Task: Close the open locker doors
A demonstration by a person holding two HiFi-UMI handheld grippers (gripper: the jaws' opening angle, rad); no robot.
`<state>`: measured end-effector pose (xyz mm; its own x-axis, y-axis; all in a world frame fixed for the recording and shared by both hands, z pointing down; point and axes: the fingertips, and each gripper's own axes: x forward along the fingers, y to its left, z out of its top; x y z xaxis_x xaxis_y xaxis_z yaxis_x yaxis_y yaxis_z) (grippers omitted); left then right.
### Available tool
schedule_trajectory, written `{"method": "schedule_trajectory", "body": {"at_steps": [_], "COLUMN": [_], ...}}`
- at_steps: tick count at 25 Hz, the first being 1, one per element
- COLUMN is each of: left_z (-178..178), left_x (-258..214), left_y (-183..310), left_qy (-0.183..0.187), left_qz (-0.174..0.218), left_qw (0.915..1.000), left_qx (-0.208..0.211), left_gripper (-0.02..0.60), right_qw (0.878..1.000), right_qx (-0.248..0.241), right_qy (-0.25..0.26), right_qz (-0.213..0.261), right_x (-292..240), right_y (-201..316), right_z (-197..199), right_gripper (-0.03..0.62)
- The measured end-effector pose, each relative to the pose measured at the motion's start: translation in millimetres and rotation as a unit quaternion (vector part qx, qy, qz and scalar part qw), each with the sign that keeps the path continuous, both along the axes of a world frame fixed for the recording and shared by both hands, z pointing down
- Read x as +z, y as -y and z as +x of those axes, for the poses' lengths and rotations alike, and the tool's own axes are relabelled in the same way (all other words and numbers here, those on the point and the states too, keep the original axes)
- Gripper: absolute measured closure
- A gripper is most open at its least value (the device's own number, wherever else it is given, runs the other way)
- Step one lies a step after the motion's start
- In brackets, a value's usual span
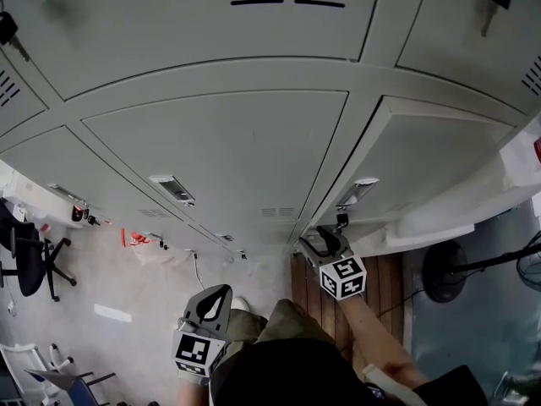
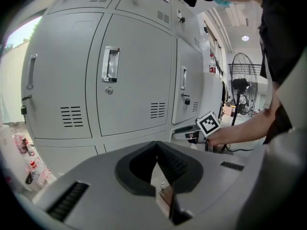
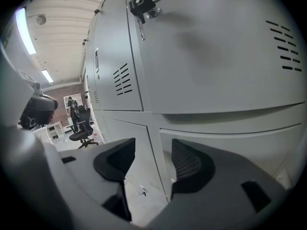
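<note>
Fingers [image 3: 192, 166] of the right gripper [image 3: 152, 162] stand released, well apart, with nothing between them but the grey face of the lockers [image 1: 220, 142] close ahead. The left gripper [image 2: 157, 159] has its fingers clenched on nothing and hangs lower and farther back, over the floor [image 1: 127, 294].

The door [image 1: 423, 159] nearest the right gripper is in the right-hand column. In the head view its left edge seems to sit slightly proud of the frame. Whether it is latched or just ajar I cannot tell. The right gripper's tips are just below that door's handle [image 1: 359, 191], near the padlock [image 3: 140, 6] hanging there.

As a judgement, the door is thin painted sheet steel: light, stiff and free on its hinges, so it should need only a modest push. It will likely rattle or bounce back if shoved hard. The paint looks smooth and offers nothing to pinch, so pressing suits it better than gripping.

The best place to press seems to be the flat panel beside the handle, along the free left edge and far from the hinge side. The dangling padlock could catch between door and frame, so keep contact clear of it.
</note>
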<state>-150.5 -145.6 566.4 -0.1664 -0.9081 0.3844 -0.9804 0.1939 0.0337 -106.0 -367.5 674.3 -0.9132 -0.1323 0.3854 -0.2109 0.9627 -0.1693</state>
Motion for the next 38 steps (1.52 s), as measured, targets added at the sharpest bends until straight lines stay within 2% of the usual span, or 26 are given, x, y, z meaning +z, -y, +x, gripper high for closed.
{"method": "schedule_trajectory", "body": {"at_steps": [7, 14, 19, 23, 28, 32, 38], "left_z": [-6.4, -14.7, -19.9, -23.1, -23.2, -22.6, -13.2], "left_x": [-0.8, -1.5, -9.3, -13.4, -28.2, -41.5, -70.9], "left_y": [1.6, -0.2, 4.9, 13.9, 29.8, 44.7, 67.7], "left_qy": [-0.001, 0.014, 0.001, 0.011, 0.008, 0.016, 0.009], "left_qz": [0.001, 0.012, 0.012, 0.023, 0.04, 0.059, 0.073], "left_qw": [1.0, 0.9998, 0.9998, 0.9985, 0.9955, 0.9904, 0.9816], "left_qx": [-0.006, 0.006, 0.017, 0.047, 0.085, 0.124, 0.176], "left_gripper": [0.574, 0.574, 0.574, 0.574, 0.574, 0.574, 0.574], "right_qw": [1.0, 1.0, 1.0, 1.0, 0.998, 0.996, 0.992], "right_qx": [-0.004, 0.002, 0.006, 0.008, 0.015, 0.034, 0.06], "right_qy": [-0.005, -0.001, 0.014, 0.027, 0.057, 0.085, 0.109], "right_qz": [0.004, 0.004, -0.003, -0.009, -0.007, 0.005, 0.032], "right_x": [2.8, -3.4, -23.5, -43.5, -85.1, -126.4, -187.8], "right_y": [2.4, -3.6, -17.1, -33.9, -53.9, -62.0, -72.0], "right_z": [-7.1, -7.9, -2.5, 4.8, 20.2, 33.4, 49.5], "right_gripper": [0.35, 0.349, 0.35, 0.352, 0.421, 0.453, 0.471]}}
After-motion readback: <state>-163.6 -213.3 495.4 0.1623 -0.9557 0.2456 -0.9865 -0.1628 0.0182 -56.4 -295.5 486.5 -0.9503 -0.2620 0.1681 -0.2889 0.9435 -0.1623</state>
